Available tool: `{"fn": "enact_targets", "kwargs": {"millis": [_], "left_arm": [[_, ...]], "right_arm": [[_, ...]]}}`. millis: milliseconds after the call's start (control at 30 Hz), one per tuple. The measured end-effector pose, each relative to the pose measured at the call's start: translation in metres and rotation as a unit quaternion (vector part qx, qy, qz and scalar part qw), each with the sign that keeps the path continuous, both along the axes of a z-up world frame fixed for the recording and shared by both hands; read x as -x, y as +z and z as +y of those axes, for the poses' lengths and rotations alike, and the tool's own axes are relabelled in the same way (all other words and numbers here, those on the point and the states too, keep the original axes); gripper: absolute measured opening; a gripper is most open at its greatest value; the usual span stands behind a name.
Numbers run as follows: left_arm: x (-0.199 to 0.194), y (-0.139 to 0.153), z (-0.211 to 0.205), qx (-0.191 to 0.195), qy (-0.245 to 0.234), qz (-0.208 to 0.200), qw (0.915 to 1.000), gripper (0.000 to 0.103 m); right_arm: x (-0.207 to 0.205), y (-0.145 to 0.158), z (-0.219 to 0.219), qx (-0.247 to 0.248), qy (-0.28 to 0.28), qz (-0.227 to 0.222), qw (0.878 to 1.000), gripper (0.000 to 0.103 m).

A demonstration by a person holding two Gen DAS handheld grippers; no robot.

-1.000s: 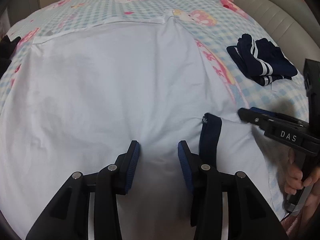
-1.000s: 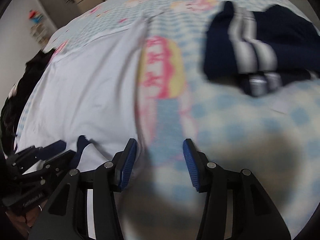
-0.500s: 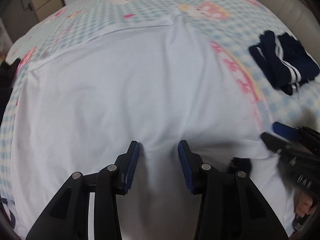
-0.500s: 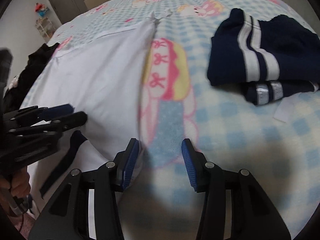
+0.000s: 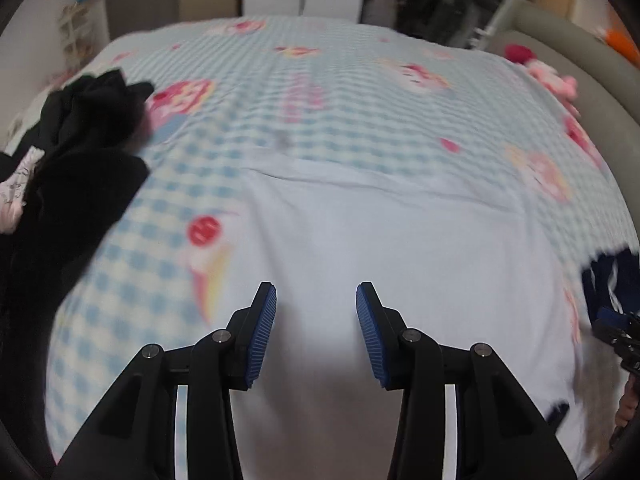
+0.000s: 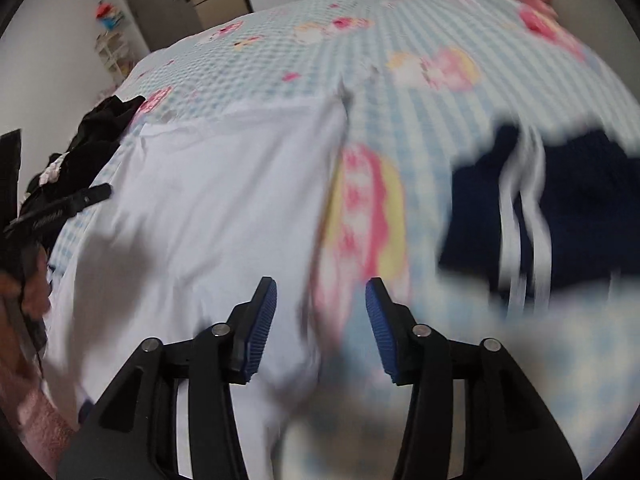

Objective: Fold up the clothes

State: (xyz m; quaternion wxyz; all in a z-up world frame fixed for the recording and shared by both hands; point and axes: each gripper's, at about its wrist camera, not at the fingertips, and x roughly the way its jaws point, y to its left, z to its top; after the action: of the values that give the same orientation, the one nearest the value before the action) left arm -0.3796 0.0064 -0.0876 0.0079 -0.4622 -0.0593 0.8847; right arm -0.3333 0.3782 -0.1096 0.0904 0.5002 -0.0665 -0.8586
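Observation:
A white garment point(image 5: 400, 248) lies spread flat on the checkered bed cover point(image 5: 320, 120). My left gripper point(image 5: 316, 328) hovers open over its near left part, nothing between the blue pads. In the right wrist view the same white garment point(image 6: 216, 200) fills the left half, and my right gripper point(image 6: 320, 324) stands open above its right edge, over a pink and yellow cartoon print point(image 6: 368, 216). The left gripper point(image 6: 60, 208) shows at the far left of that view, held by a hand point(image 6: 32, 292). The right gripper's tip point(image 5: 616, 324) peeks in at the left view's right edge.
A folded navy garment with white stripes point(image 6: 560, 208) lies right of the white one. A heap of black clothes point(image 5: 72, 148) sits at the bed's left side. A grey padded bed frame point(image 5: 580, 64) curves along the right. Cabinets stand beyond the bed.
Both grippers have pulled back and risen, so more of the bed shows. The left one has swung left, bringing the black heap into view. Both stay open.

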Motion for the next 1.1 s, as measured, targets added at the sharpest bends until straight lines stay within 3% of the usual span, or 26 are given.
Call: {"fn": "enact_targets", "kwargs": {"millis": [133, 200, 300, 333, 367, 400, 433, 467, 567, 633, 700, 767, 833, 867, 967, 1100], "left_arm": [[0.062, -0.031, -0.043, -0.05, -0.007, -0.016, 0.9986, 0.044], [0.086, -0.05, -0.054, -0.105, -0.032, -0.043, 0.9931, 0.044], [0.101, -0.059, -0.05, -0.107, -0.067, -0.039, 0.9912, 0.04], [0.106, -0.062, -0.048, -0.101, -0.074, -0.038, 0.9914, 0.019], [0.11, -0.06, -0.046, -0.091, -0.075, -0.034, 0.9924, 0.008], [0.112, -0.059, -0.044, -0.081, -0.075, -0.029, 0.9934, 0.008], [0.113, -0.054, -0.044, -0.075, -0.074, -0.02, 0.9942, 0.007], [0.111, -0.047, -0.044, -0.072, -0.073, -0.013, 0.9947, 0.007], [0.113, -0.039, -0.048, -0.045, -0.075, -0.007, 0.9962, 0.007], [0.129, -0.053, -0.048, -0.021, -0.074, -0.043, 0.9961, 0.013], [0.138, -0.064, -0.046, -0.019, -0.082, -0.069, 0.9941, 0.022], [0.135, -0.056, -0.057, -0.056, -0.073, -0.048, 0.9946, 0.034], [0.125, -0.045, -0.075, -0.091, -0.054, -0.022, 0.9941, 0.041], [0.12, -0.042, -0.086, -0.092, -0.039, -0.014, 0.9949, 0.041], [0.103, -0.039, -0.1, -0.065, -0.03, -0.018, 0.9973, 0.039], [0.068, -0.025, -0.092, -0.033, -0.07, -0.001, 0.997, 0.039]], "right_arm": [[0.065, 0.0, -0.01, -0.001, 0.008, -0.012, 1.0, 0.054], [0.098, -0.001, -0.015, -0.001, 0.012, -0.017, 1.0, 0.054], [0.147, -0.001, -0.023, -0.002, 0.018, -0.026, 0.999, 0.054], [0.159, -0.007, -0.02, 0.009, 0.017, -0.032, 0.999, 0.054], [0.169, -0.016, -0.015, 0.027, 0.013, -0.041, 0.999, 0.054], [0.175, -0.02, -0.013, 0.034, 0.015, -0.041, 0.998, 0.049], [0.177, -0.022, -0.014, 0.037, 0.02, -0.039, 0.998, 0.026], [0.18, -0.023, -0.015, 0.039, 0.025, -0.036, 0.998, 0.011], [0.175, -0.011, -0.014, 0.038, 0.032, 0.0, 0.999, 0.006], [0.178, -0.012, -0.005, 0.065, 0.015, 0.001, 0.998, 0.006], [0.183, -0.026, -0.007, 0.052, 0.006, -0.013, 0.999, 0.006], [0.183, -0.038, -0.012, 0.032, -0.003, -0.021, 0.999, 0.009], [0.181, -0.037, -0.008, 0.049, -0.024, -0.016, 0.998, 0.013], [0.179, -0.031, -0.003, 0.058, -0.031, -0.005, 0.998, 0.018], [0.175, -0.016, 0.004, 0.019, -0.032, 0.015, 0.999, 0.031], [0.175, -0.012, -0.013, -0.01, -0.018, 0.004, 1.0, 0.032]]}}
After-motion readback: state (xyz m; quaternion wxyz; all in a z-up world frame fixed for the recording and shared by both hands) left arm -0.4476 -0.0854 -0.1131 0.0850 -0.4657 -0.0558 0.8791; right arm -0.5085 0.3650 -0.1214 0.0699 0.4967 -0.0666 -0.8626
